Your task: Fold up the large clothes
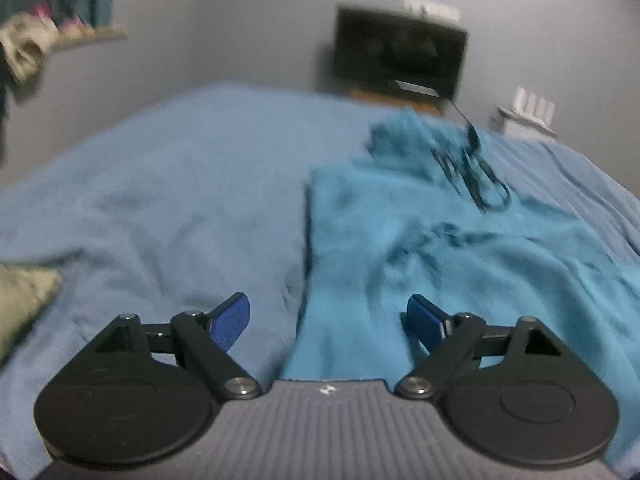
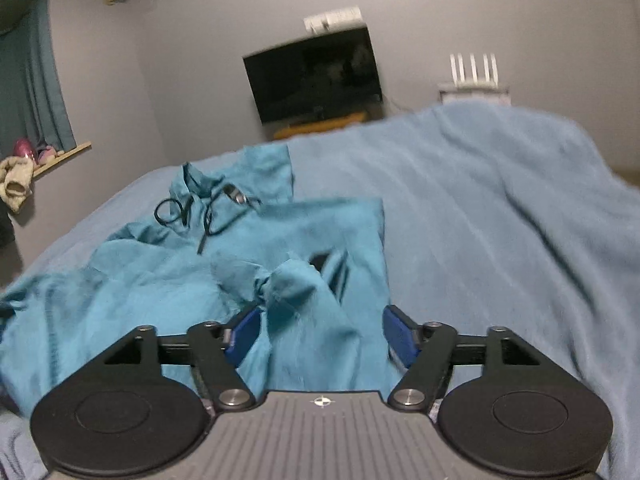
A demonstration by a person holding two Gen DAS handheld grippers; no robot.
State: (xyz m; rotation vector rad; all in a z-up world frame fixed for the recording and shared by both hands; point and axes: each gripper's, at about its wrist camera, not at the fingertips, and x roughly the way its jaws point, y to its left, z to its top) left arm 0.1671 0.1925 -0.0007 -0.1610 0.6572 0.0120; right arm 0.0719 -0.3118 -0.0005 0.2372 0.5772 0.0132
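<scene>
A teal hooded garment (image 1: 460, 248) with a black drawstring (image 1: 472, 172) lies on the bed, partly folded with a straight left edge. My left gripper (image 1: 328, 316) is open above the garment's near left edge, holding nothing. In the right wrist view the garment (image 2: 160, 280) lies crumpled, with its hood and drawstring (image 2: 200, 212) far left. My right gripper (image 2: 322, 334) is open, with a bunched fold of the garment (image 2: 296, 284) lying between and just beyond its blue pads (image 2: 244, 334).
A light blue blanket (image 1: 180, 192) covers the bed. A dark TV (image 1: 400, 52) hangs on the far wall, with a white router (image 2: 474, 80) to its right. A window ledge with curtain (image 2: 36, 92) is at left. A pale pillow (image 1: 20, 296) lies at the left edge.
</scene>
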